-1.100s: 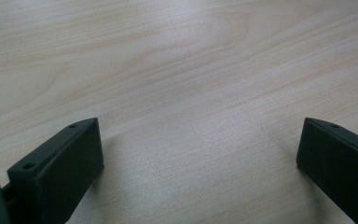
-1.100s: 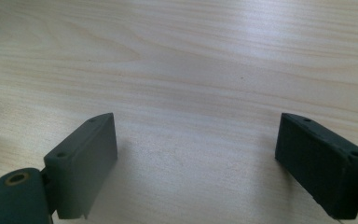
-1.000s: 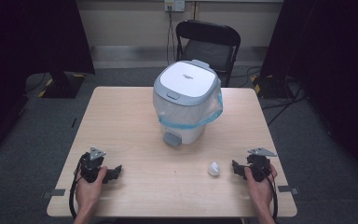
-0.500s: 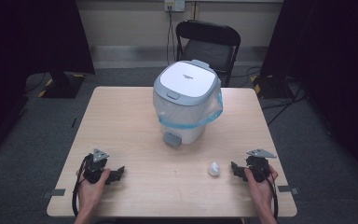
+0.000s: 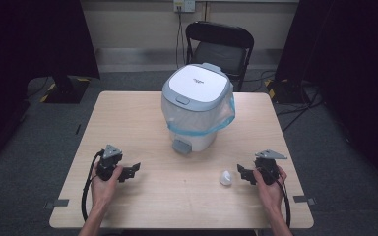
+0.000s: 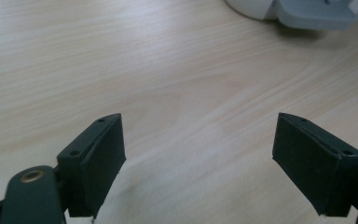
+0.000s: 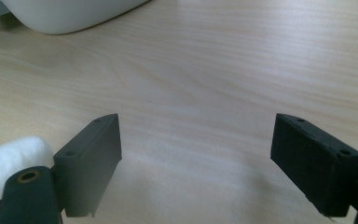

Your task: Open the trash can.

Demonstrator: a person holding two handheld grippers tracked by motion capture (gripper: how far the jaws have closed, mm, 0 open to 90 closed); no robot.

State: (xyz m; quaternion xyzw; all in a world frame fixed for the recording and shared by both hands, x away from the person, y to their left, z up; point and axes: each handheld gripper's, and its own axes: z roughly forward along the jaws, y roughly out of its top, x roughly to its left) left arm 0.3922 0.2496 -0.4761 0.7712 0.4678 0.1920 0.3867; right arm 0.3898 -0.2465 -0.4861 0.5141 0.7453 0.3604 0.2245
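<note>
Cutting off the white bin [image 5: 197, 110] at the top edge, both gripper views show just its base; in the right gripper view the white wad [image 7: 9, 161] sits half behind a jaw, its make unclear. Dark curtains hide the room's sides. Pale wood table [image 5: 128, 118] on grey carpet, black folding chair [image 5: 219, 46] behind the bin. Bin stands mid-table, clear liner bag hanging out under its lid. Wad lies front-right of the bin, just beside the right gripper [image 5: 243, 173]. Left gripper [image 5: 133, 168] is front-left of the bin, jaws having just narrowed a little, spread over bare wood. Right jaws spread too, nothing between. Both hands low, pointing inward.
</note>
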